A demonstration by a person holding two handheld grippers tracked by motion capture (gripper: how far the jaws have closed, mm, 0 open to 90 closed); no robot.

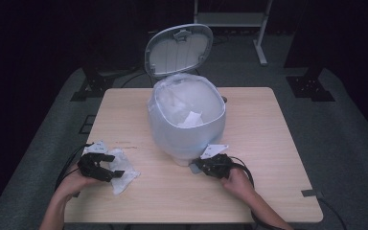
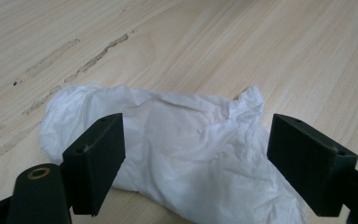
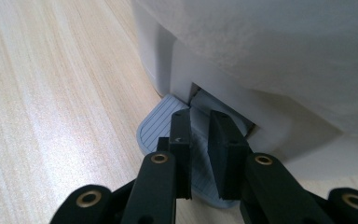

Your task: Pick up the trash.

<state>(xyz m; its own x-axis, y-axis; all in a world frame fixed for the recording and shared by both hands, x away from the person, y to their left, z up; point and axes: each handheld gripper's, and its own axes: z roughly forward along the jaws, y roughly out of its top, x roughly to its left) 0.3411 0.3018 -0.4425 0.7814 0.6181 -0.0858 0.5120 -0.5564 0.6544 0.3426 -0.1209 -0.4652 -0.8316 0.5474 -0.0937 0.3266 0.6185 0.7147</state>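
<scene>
left gripper (image 1: 106,166) is hanging over the tissue (image 1: 122,171) at about 8 o'clock on the table (image 1: 263,143), and its jaws are standing wide apart with nothing pressed between them. in the left gripper view i'm looking straight down onto the crumpled tissue (image 2: 182,149), which is lying flat on the wood with one pad on each side of it, neither one touching that i can tell.

right gripper (image 1: 206,165) is sitting at about 6 o'clock from the bin (image 1: 187,120), low at its foot. in the right gripper view its jaws are drawn together and resting on the grey pedal (image 3: 158,128) that is sticking out from under the bin; i can't tell how hard they are bearing down. the lid (image 1: 179,48) is standing up at 12 o'clock and the bag-lined mouth is gaping, with a scrap of paper (image 1: 191,119) already lying inside.

i'm judging this to be the pick-up step: pedal held, lid up, tissue waiting. the next move is calling for the left jaws to come down onto the tissue and pinch a good fold, since it is thin and could slip, while the right one is keeping its weight on the pedal.

my left forearm is coming in from 7 o'clock, wrist angled toward the table centre; my right forearm is coming in from 5 o'clock, hand low, gripper pointing at the bin's base.
</scene>
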